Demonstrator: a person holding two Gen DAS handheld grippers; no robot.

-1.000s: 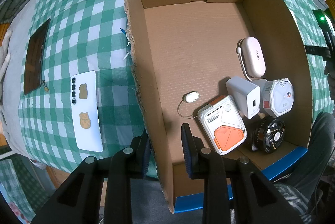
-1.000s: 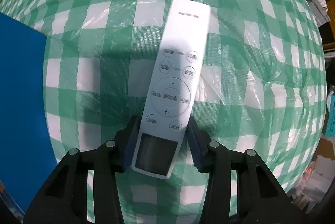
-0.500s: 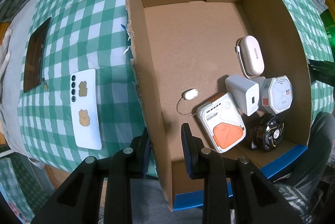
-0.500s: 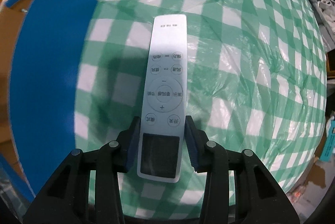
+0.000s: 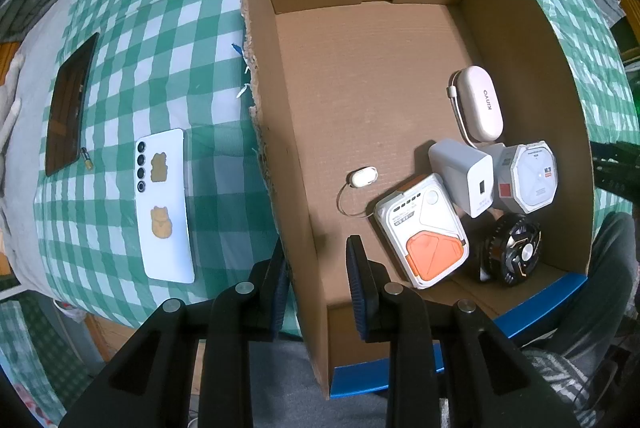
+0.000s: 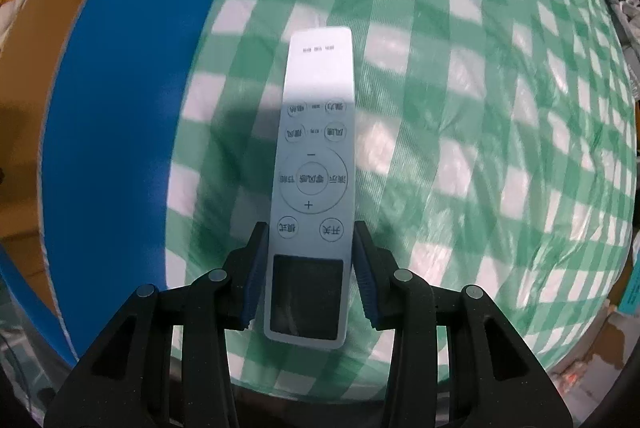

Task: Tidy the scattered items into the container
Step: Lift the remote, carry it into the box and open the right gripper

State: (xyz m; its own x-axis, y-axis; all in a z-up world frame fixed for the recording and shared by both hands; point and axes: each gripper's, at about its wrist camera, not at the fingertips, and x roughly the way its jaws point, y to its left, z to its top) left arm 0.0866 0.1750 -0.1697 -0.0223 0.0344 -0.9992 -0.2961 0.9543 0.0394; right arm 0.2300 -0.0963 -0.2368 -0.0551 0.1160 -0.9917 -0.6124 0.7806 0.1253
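Note:
A cardboard box (image 5: 520, 28) with blue rims stands open on the green checked cloth. My left gripper (image 5: 316, 268) points down and straddles the box's left wall near the front corner. The left pad lies against the wall, and a gap shows at the right pad. My right gripper (image 6: 310, 230) is shut on a long white remote (image 6: 316, 148), pinched at its lower end beside the dark screen and lifted off the cloth. The box's blue outer wall (image 6: 120, 108) is just left of the remote. A white phone (image 5: 164, 204) with cat stickers lies on the cloth left of the box.
Inside the box, at the right front: a pink-white case (image 5: 480, 104), a white charger (image 5: 460, 176), an octagonal white pack (image 5: 534, 176), a white-orange device (image 5: 424, 228), a black round gadget (image 5: 512, 252), a small corded tag (image 5: 362, 177). A dark flat panel (image 5: 70, 104) lies far left. A person's leg (image 5: 612, 256) is at the right.
My right gripper has lifted the remote and carried it toward the box, whose blue wall now fills more of the left side. The left gripper has not moved.

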